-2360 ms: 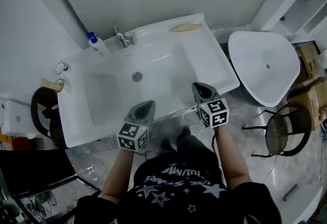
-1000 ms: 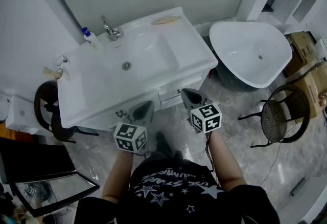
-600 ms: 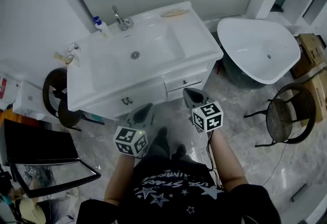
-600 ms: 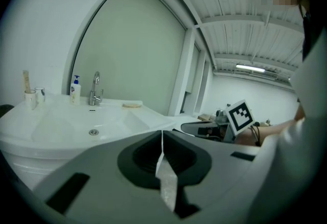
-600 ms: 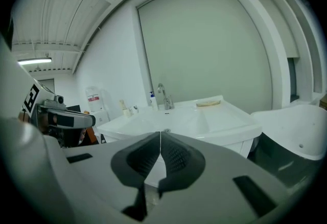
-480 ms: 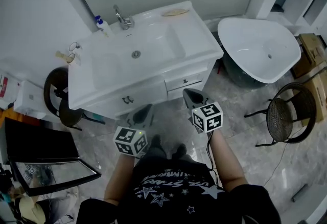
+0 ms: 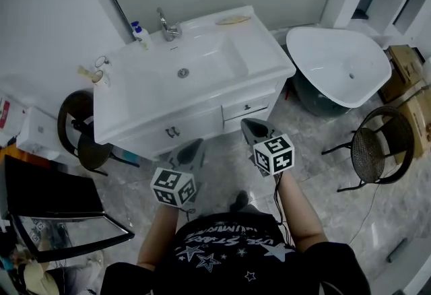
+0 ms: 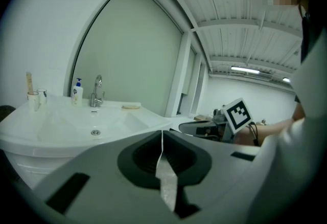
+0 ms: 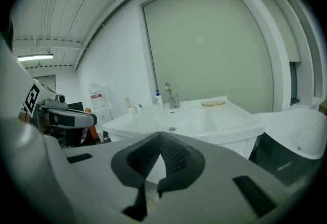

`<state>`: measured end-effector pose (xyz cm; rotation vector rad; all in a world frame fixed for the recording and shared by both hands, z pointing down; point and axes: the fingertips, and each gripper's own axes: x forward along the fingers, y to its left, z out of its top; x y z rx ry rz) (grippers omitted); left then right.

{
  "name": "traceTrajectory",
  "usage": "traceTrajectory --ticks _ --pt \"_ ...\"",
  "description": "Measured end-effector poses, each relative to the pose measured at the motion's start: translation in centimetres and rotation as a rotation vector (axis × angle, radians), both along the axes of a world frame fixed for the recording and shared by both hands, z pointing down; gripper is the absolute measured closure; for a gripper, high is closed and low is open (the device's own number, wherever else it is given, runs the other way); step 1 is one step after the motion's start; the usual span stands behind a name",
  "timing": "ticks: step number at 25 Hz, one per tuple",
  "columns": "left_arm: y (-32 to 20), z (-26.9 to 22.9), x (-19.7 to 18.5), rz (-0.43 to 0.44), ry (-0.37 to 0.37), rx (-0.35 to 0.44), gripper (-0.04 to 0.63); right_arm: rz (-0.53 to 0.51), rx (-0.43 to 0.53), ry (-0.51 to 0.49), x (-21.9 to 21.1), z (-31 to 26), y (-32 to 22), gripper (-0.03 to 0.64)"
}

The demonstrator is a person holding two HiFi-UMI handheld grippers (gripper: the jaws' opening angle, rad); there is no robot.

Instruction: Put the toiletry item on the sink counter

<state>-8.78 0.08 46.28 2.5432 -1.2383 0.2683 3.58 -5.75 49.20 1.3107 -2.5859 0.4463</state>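
**A:** Grey marble floor [image 7: 222,167] is all that lies under the two grippers, yes? Why do they carry nothing?

**B:** Yes. On the left gripper [image 7: 195,145] the jaws are pressed together, with only a thin seam between them and nothing inside. The right gripper [image 7: 249,124] is closed in the same way and is also empty. I judge that the placing is already done. The only bottle I can find, a white pump bottle [image 7: 140,34] with a blue top, stands upright on the bench [image 7: 266,58]. It is at the back edge, just beside the faucet [image 7: 168,25].

**A:** So that is the toiletry item?

**B:** Most probably. But some cups [image 7: 101,71] at the left corner and a flat dish [image 7: 232,19] at the back right are there too, so I am not fully sure.

**A:** And the pose of the arms?

**B:** Both forearms reach forward from the body, low and nearly side by side. The grippers point toward the cabinet front [image 7: 195,126] under the bench, but are well apart from it. To me it looks like a resting pose.
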Motion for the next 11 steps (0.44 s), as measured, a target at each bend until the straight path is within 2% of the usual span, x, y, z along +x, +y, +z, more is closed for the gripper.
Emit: traceTrajectory --ticks 11 --pt "4.0 0.0 -7.6 0.006 0.021 -0.014 0.575 -0.016 -0.02 -0.004 -8.2 -0.4 5.2 0.603"
